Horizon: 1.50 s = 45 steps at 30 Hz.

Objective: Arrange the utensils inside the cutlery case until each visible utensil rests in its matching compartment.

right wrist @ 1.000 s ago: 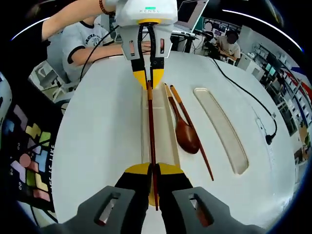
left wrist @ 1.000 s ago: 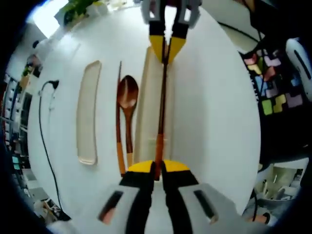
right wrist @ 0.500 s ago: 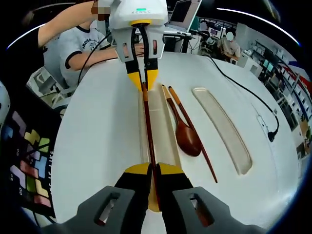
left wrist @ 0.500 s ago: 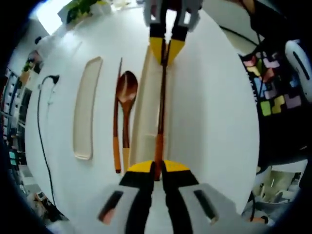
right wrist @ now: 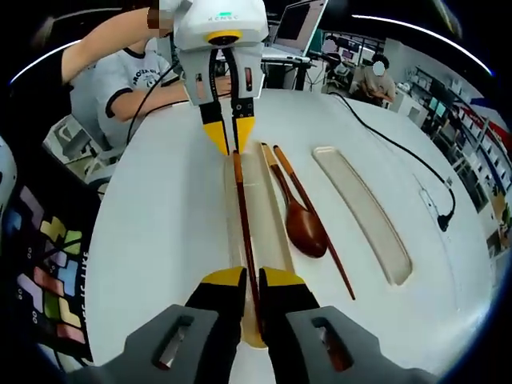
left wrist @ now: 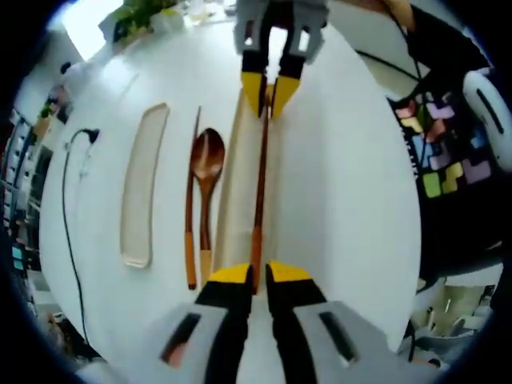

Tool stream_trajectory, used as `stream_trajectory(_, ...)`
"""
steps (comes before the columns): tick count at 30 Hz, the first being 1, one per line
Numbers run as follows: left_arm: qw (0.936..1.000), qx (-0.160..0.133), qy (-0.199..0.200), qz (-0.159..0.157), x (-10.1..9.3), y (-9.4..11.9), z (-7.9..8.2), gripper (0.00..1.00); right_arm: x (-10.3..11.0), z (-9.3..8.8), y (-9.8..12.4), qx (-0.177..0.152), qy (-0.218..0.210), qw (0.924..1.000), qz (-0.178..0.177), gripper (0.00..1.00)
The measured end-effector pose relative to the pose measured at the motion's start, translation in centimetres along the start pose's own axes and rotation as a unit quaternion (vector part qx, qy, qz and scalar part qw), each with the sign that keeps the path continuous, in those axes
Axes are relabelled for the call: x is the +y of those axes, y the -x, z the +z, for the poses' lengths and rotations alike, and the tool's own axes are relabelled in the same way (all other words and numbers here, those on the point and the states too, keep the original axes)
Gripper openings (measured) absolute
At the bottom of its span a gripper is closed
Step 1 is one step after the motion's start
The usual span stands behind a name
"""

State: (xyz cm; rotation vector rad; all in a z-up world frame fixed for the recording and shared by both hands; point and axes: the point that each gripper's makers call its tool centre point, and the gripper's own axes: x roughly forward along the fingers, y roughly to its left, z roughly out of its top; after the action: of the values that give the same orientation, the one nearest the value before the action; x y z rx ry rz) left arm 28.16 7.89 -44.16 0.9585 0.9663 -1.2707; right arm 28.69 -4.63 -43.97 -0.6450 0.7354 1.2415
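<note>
Each gripper, left gripper (left wrist: 254, 276) and right gripper (right wrist: 249, 280), has yellow-tipped black jaws on a pale grey body with dark rectangular slots.

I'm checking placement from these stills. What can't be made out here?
- Left gripper view: chopstick near end hidden by the left hand-held gripper.
- Right gripper view: its tip hidden by the right hand-held gripper.
- Either view: whether it touches the case floor.

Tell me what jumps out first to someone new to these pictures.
A dark chopstick lies along the long cream case mid-table, between the left gripper and the right gripper, both now open. Beside the case lie a wooden spoon and a second chopstick, then the pale lid.
</note>
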Motion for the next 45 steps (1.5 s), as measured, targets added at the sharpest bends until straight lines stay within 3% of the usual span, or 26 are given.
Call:
stream_trajectory(7,0.9994,-0.02,-0.009,0.027,0.9,0.8,0.7,0.07,0.0,-0.1,0.6,-0.004,-0.011,0.9999,-0.002,0.07)
stream_trajectory(13,0.9976,-0.052,-0.007,0.045,1.8,2.8,2.1,0.07,-1.3,0.9,2.3,-0.024,-0.008,0.9993,-0.026,0.12)
stream_trajectory(17,0.9964,-0.053,-0.022,0.063,2.3,3.9,2.3,0.07,-1.9,1.8,3.3,-0.039,-0.003,0.9987,-0.034,0.12)
stream_trajectory(21,0.9941,-0.077,-0.016,0.075,3.1,5.0,3.2,0.07,-2.8,3.2,4.4,-0.059,0.005,0.997,-0.05,0.12)
stream_trajectory(24,0.9931,-0.072,-0.018,0.091,3.9,5.3,3.1,0.07,-3.4,4.0,5.1,-0.067,0.011,0.9958,-0.061,0.12)
stream_trajectory(29,0.9925,-0.066,-0.023,0.101,4.7,5.0,3.2,0.08,-4.6,4.2,5.2,-0.073,0.009,0.9941,-0.079,0.17)
stream_trajectory(34,0.9917,-0.065,-0.028,0.107,5.8,3.6,3.8,0.1,-5.6,3.2,4.5,-0.061,-0.002,0.9946,-0.084,0.17)
stream_trajectory(39,0.9926,-0.045,-0.029,0.109,6.8,2.1,3.4,0.14,-7.1,2.1,4.2,-0.044,-0.004,0.9945,-0.095,0.17)
stream_trajectory(45,0.9917,-0.056,-0.011,0.115,8.0,1.7,3.7,0.17,-8.0,1.4,3.4,-0.031,0.001,0.9945,-0.1,0.17)
